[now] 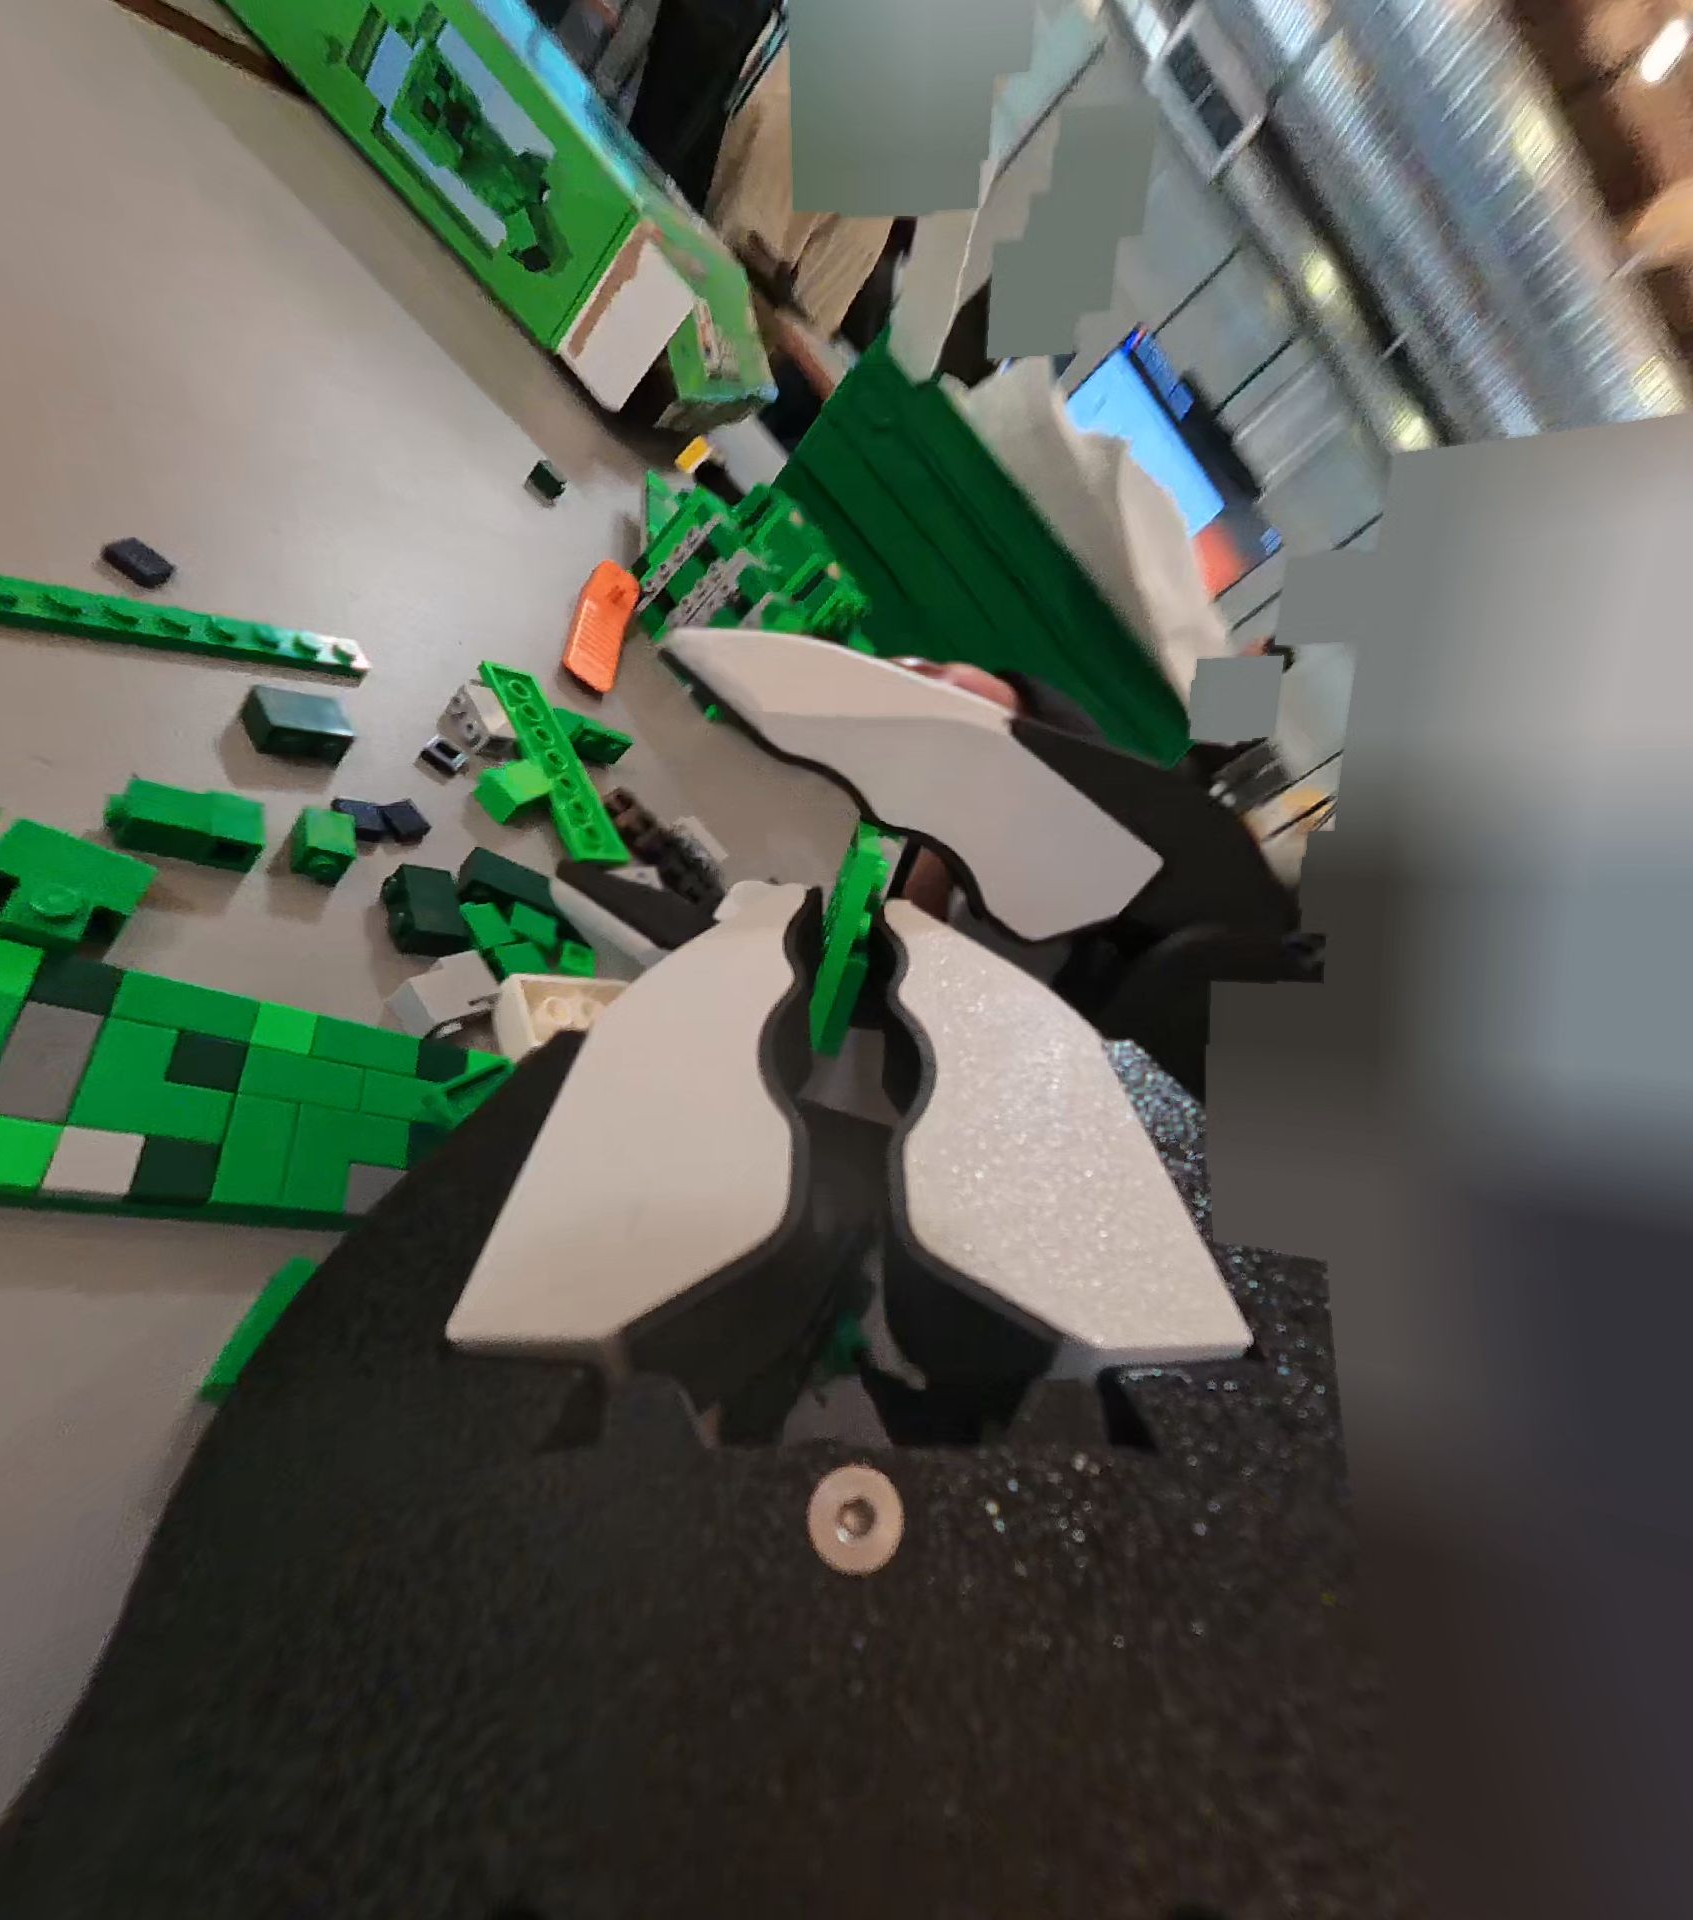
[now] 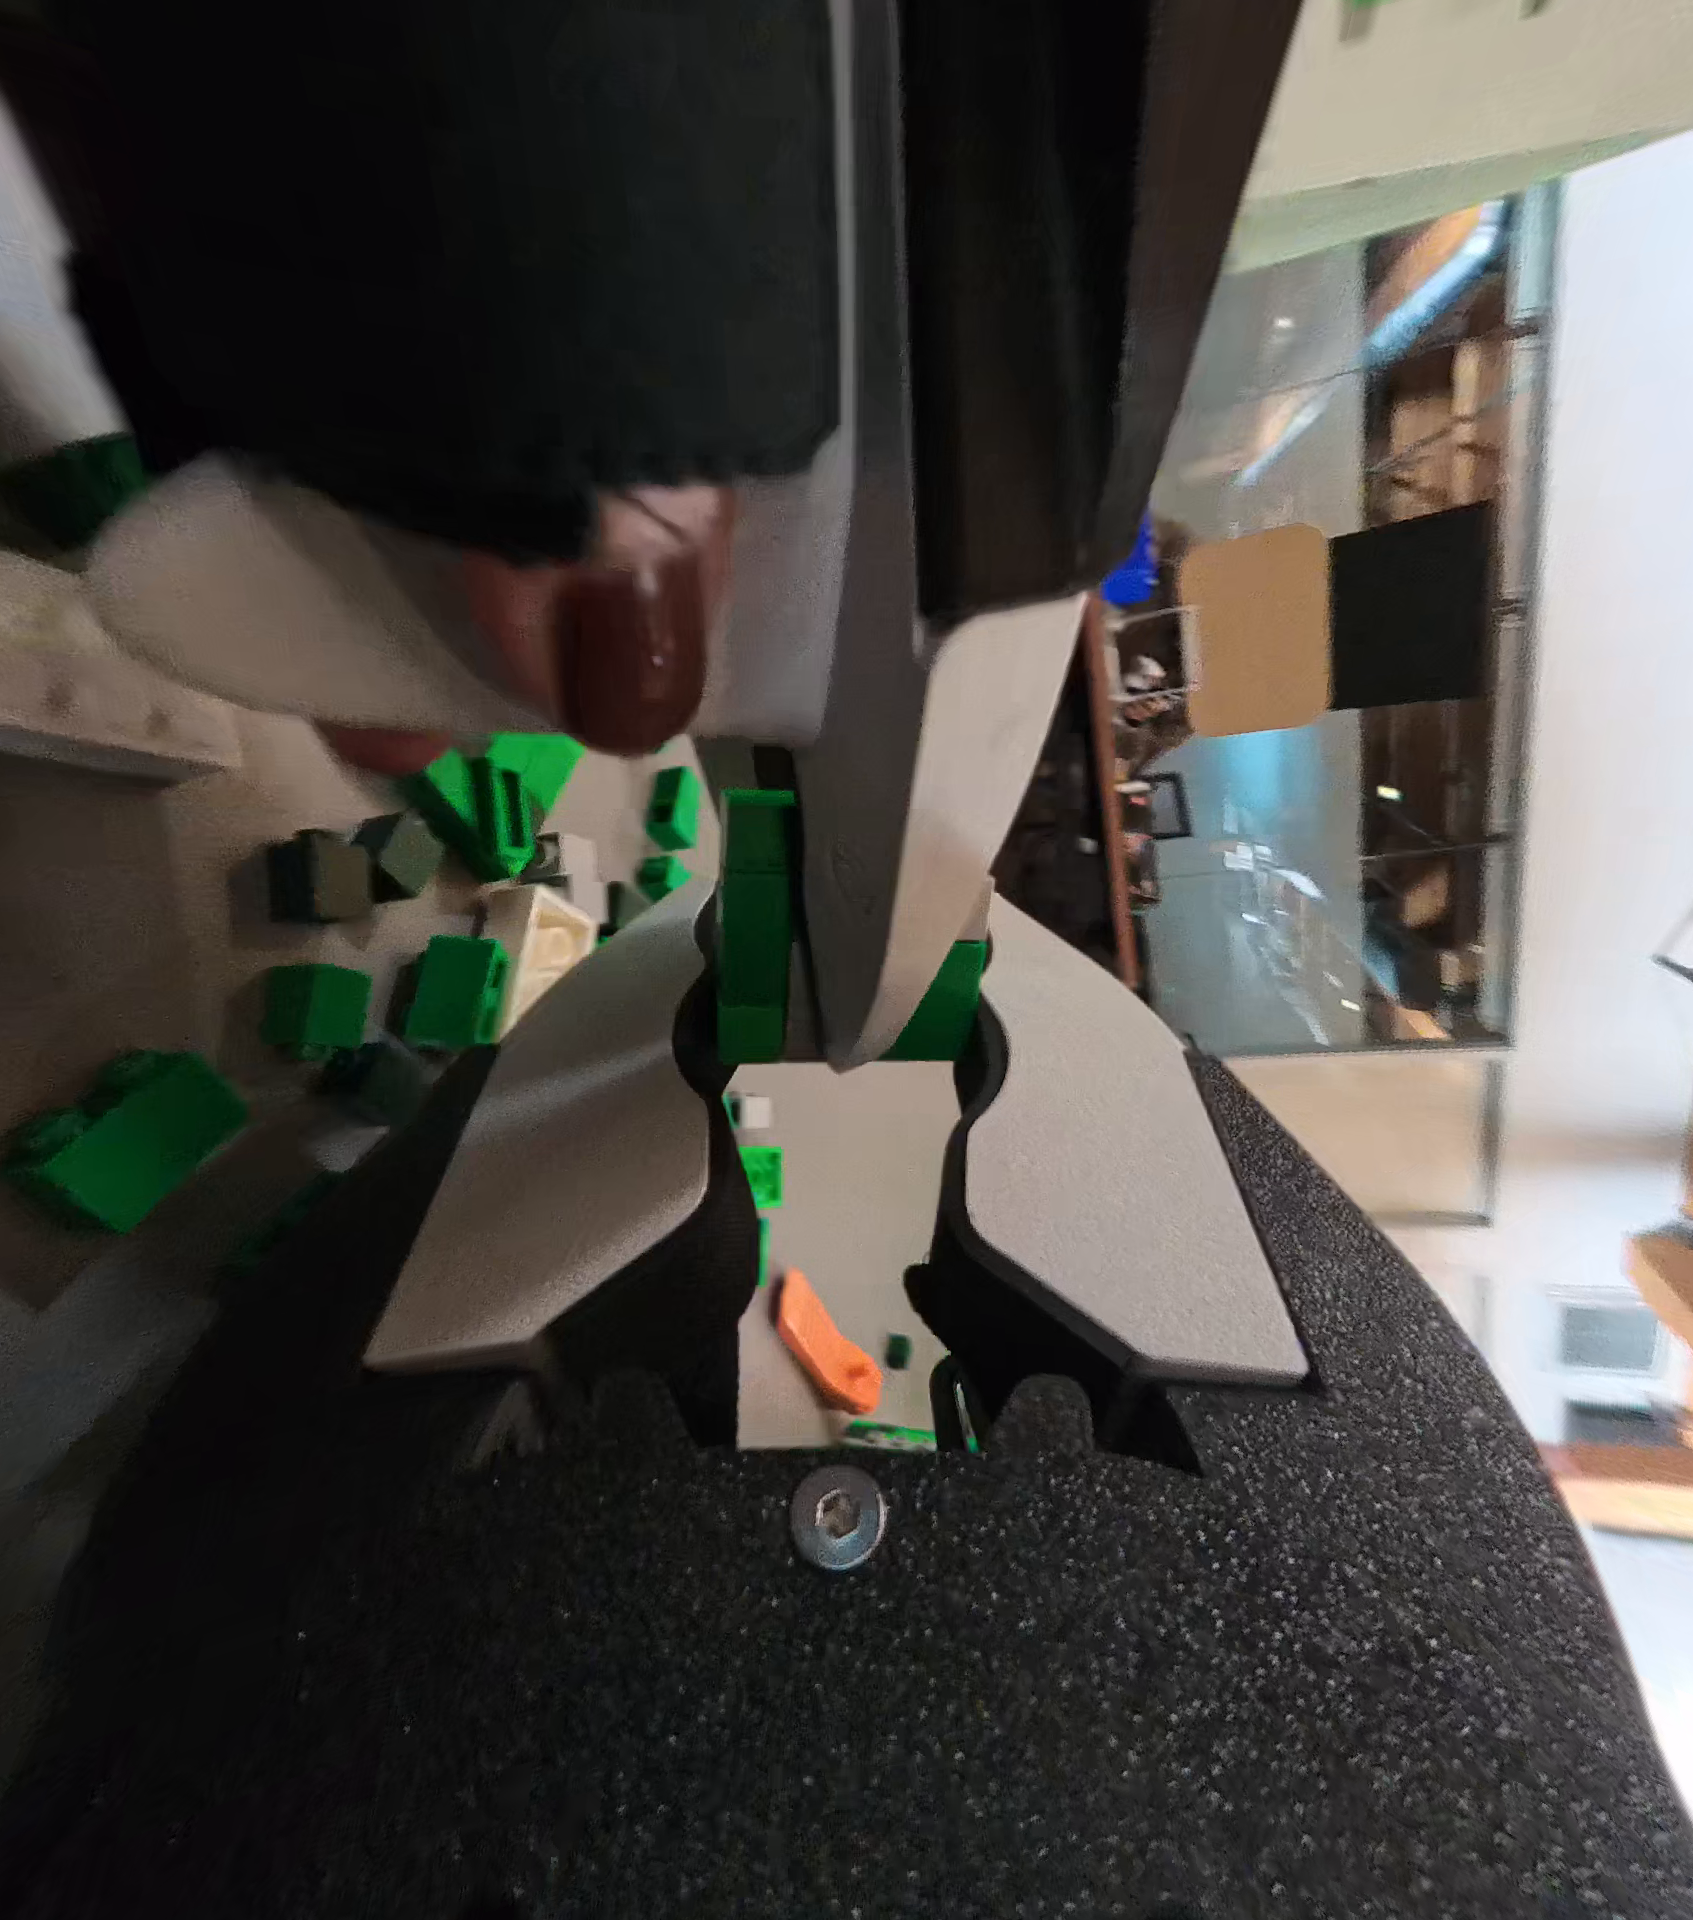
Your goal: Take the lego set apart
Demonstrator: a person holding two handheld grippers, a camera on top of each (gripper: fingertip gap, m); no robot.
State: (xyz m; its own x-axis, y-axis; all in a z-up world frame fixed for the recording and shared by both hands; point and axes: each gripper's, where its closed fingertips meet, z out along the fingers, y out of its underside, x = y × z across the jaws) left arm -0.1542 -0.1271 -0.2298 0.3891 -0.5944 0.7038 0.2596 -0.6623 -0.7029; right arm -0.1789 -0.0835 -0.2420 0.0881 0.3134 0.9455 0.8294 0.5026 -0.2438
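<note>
Left wrist view: both grippers clamp one small green piece held above the table, ready to be pulled apart.

The left gripper (image 1: 847, 935) is closed on the thin edge of the green piece (image 1: 847, 940); the right gripper (image 2: 847, 997) is clamped across the same piece (image 2: 757, 914) from the other side, its jaws wider apart. To separate the layers cleanly, each gripper likely needs a firm hold on a different layer, then a peeling twist rather than a straight pull, so that neither part flies off. Only the left wrist view shows, farther out, the mosaic panel (image 1: 135, 1081), the long strip (image 1: 156, 623) and the box (image 1: 509, 177). Both views show the orange tool (image 1: 598, 629) on the table (image 1: 198, 364). Only the right wrist view shows a fingertip (image 2: 629, 665) beside the left gripper.
</note>
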